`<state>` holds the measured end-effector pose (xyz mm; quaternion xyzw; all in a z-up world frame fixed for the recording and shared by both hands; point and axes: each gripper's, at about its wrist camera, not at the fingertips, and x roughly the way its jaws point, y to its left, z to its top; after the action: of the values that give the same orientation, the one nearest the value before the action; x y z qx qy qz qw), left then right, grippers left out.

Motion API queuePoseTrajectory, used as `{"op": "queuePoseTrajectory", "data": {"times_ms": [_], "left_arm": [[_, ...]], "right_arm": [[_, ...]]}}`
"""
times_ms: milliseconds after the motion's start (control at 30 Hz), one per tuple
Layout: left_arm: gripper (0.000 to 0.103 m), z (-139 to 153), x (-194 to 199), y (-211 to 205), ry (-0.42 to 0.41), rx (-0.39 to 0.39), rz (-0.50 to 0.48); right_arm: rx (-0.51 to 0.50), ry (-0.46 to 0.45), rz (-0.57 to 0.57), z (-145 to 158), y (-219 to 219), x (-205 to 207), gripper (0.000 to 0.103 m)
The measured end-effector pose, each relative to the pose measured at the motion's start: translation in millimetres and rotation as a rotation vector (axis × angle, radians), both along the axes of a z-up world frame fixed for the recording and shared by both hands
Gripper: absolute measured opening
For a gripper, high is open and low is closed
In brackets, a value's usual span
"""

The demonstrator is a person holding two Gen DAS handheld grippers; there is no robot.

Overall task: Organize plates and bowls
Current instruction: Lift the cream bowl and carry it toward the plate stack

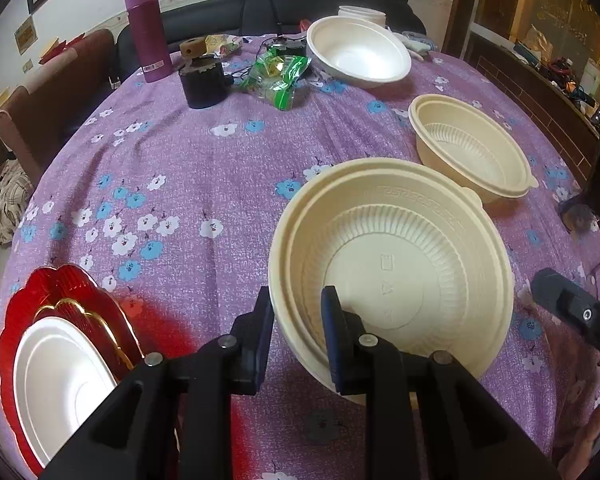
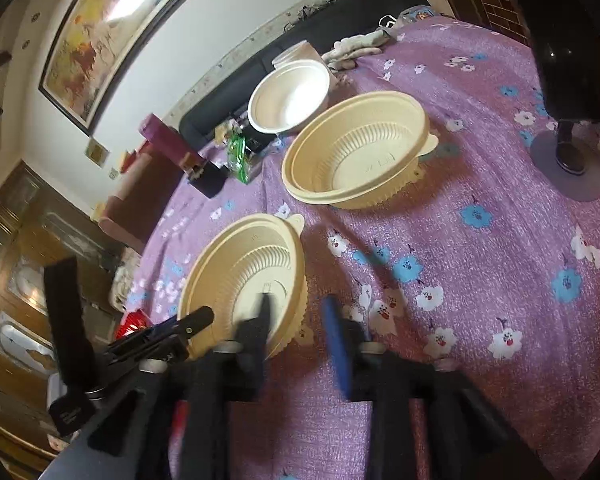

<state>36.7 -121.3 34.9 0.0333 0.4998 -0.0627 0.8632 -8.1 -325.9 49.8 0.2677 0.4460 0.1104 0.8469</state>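
Observation:
A stack of nested cream bowls (image 1: 384, 264) stands on the purple flowered cloth close in front of me. My left gripper (image 1: 299, 312) straddles its near-left rim, one finger outside and one inside, jaws open and not pressing. From the other side my right gripper (image 2: 298, 324) is open too, blurred, with the same stack's (image 2: 248, 276) rim between its fingers. A second cream bowl (image 1: 472, 148) (image 2: 360, 152) sits further back, and a white bowl (image 1: 358, 50) (image 2: 290, 96) beyond it. At the near left, a white plate (image 1: 56, 380) lies on a red scalloped plate (image 1: 72, 292).
At the back of the table (image 1: 220, 168) stand a purple bottle (image 1: 148, 32), a dark cylinder (image 1: 204, 84) and a green bag (image 1: 278, 76). A black stand on a round grey base (image 2: 568, 160) is at the right. A brown chair (image 1: 48, 92) and a dark sofa (image 1: 260, 8) border the table.

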Motion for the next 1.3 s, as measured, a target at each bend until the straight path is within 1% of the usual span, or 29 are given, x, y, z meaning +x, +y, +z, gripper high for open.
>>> {"op": "queuePoseTrajectory", "data": {"times_ms": [67, 133, 167, 200, 233, 333, 433, 500, 600, 700, 833, 967, 1300], "left_arm": [[0.022, 0, 0, -1, 0.002, 0.000, -0.001], [0.022, 0, -1, -2, -0.003, 0.000, -0.003], [0.022, 1, -1, -3, -0.006, -0.004, -0.006], [0.022, 1, -3, -4, -0.009, -0.008, -0.010], [0.022, 2, -4, -6, -0.012, -0.009, -0.017], [0.022, 6, -12, -12, -0.030, -0.005, -0.039], [0.022, 14, -25, -16, -0.060, -0.017, -0.058], [0.022, 19, -34, -20, -0.084, -0.009, -0.064], [0.026, 23, -49, -23, -0.114, -0.011, -0.082], [0.030, 23, -64, -27, -0.143, 0.009, -0.100], [0.030, 23, -82, -31, -0.167, 0.033, -0.121], [0.030, 24, -90, -33, -0.178, 0.038, -0.130], [0.031, 32, -95, -30, -0.203, 0.028, -0.128]], "right_arm": [[0.023, -0.002, 0.017, -4, 4, 5, 0.046], [0.005, -0.004, 0.032, -8, 9, 8, 0.044], [-0.004, 0.009, 0.036, -12, 11, 10, 0.038], [0.002, 0.019, 0.041, -16, 12, 11, 0.016], [0.017, 0.027, 0.041, -18, 11, 11, 0.015], [-0.003, 0.009, 0.021, -13, 8, 4, 0.015], [0.022, -0.006, 0.011, -4, 0, -8, 0.015], [0.038, -0.020, 0.004, 2, -5, -18, 0.015], [0.040, -0.044, 0.006, 10, -7, -33, 0.015], [0.036, -0.044, 0.000, 10, -7, -46, 0.015], [0.034, -0.044, -0.001, 10, -7, -60, 0.015], [0.026, -0.058, -0.010, 14, -9, -69, 0.015], [0.010, -0.074, -0.018, 20, -7, -76, 0.015]]}}
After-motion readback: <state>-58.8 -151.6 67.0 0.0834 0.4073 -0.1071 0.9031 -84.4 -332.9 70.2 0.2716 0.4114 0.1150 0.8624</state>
